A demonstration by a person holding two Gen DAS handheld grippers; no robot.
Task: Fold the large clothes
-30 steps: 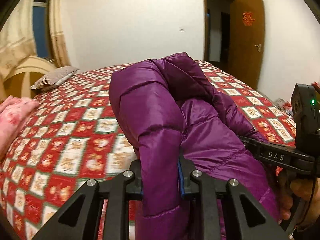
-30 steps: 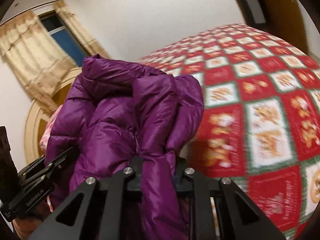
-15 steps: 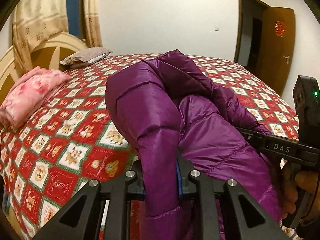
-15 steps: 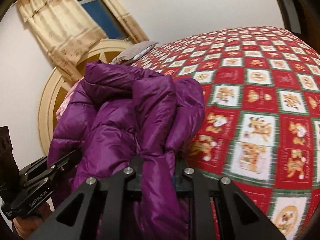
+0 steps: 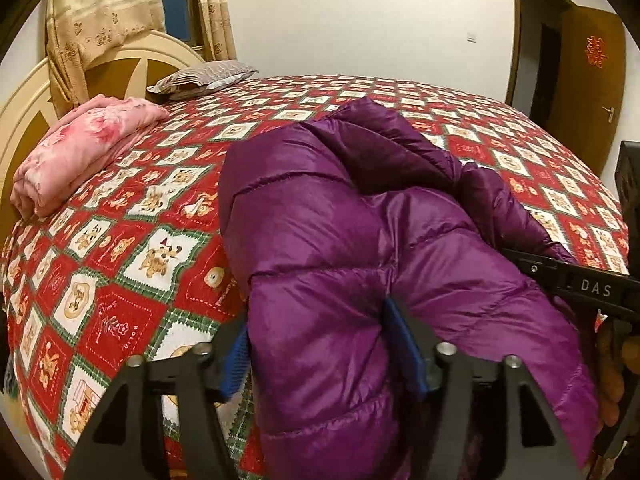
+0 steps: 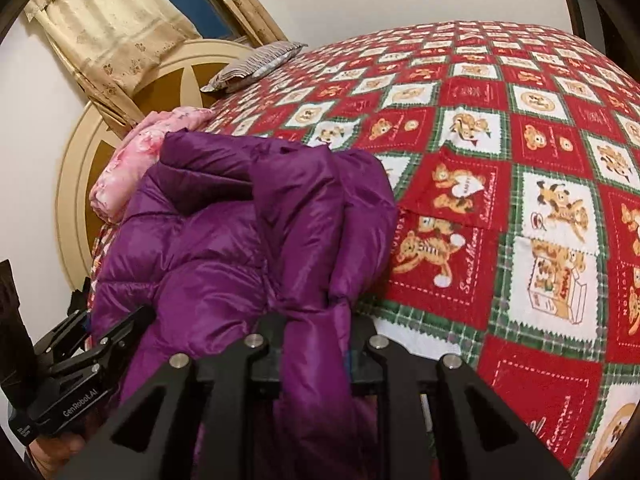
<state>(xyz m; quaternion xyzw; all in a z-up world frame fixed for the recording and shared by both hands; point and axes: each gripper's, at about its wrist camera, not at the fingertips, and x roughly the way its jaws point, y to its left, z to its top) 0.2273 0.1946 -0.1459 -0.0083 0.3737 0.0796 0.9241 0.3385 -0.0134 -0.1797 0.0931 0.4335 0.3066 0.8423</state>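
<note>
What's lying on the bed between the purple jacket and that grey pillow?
In the left wrist view, only bare patterned bedspread lies between purple puffer jacket and pillow; the folded pink blanket sits aside.

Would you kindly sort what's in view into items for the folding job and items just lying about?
For the job:
purple down jacket
left gripper, opening around it
right gripper, shut on it
bed

Lying about:
pink folded blanket
striped pillow
curtains
</note>
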